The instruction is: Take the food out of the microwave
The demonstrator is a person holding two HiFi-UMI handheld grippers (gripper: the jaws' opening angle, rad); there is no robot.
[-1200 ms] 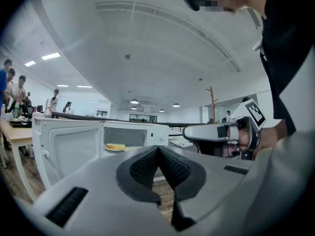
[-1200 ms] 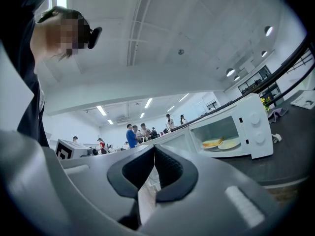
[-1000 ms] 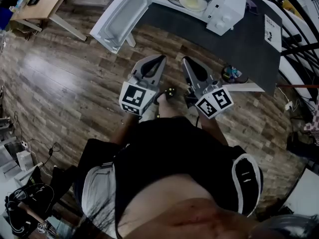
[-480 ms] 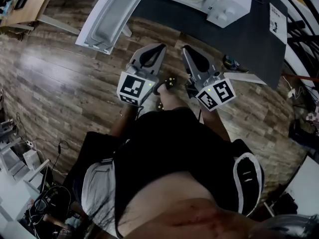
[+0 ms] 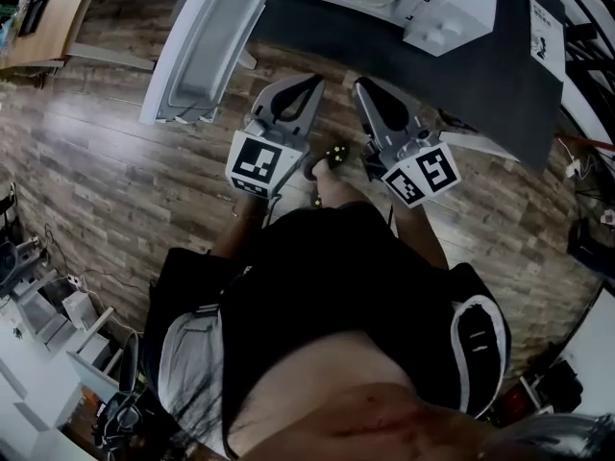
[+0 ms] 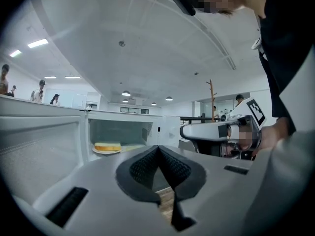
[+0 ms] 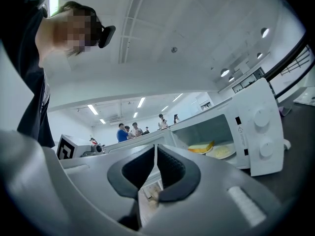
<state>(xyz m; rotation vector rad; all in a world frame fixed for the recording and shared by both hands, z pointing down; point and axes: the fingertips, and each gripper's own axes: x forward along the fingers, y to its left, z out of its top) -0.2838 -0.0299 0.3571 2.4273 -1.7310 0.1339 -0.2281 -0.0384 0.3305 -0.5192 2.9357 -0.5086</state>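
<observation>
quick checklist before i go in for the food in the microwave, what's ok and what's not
1. Microwave door open: ok, swung wide.
2. Food visible inside: ok, a yellow slice and a plate of flat pale food sit in the cavity.
3. Left tongs ready to take a plate: not ok, shut and empty.
4. Right tongs ready: not ok, shut and empty.
5. Tongs at the cavity: not ok, both are short of the microwave.
6. Plate rims free to pinch: cannot tell, too small to see.
</observation>
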